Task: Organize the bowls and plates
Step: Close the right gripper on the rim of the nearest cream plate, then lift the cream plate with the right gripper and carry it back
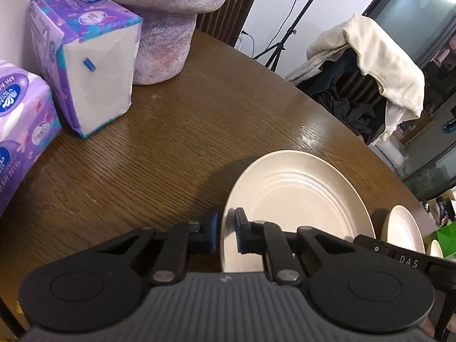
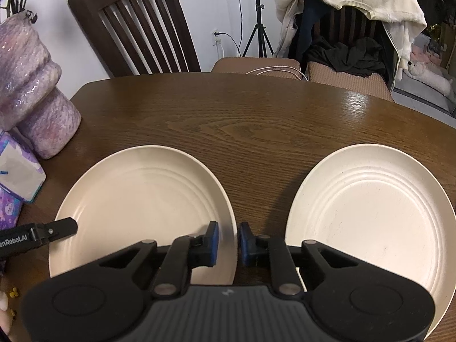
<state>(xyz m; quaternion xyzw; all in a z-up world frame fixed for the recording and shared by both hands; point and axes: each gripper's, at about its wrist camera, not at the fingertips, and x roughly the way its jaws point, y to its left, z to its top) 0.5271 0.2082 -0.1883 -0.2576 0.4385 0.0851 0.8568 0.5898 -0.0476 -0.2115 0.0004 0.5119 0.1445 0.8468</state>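
Tongs marked "DAS" and "Robot.AI" both clamp one cream plate.

The left gripper is matte black: two rounded housings with a shallow circular recess each, flanking a dark grey ribbed centre panel bearing a small pale logo. Angular link arms hinge on silver pivot pins and run to short black fingers faced with blue pads. The right gripper is built the same way, ribbed panel and blue pads included. Seen from the side in the right wrist view, the left gripper's body carries white lettering, seemingly ending "Robot.AI", plus a small silver screw. The right gripper's side shows "DAS".
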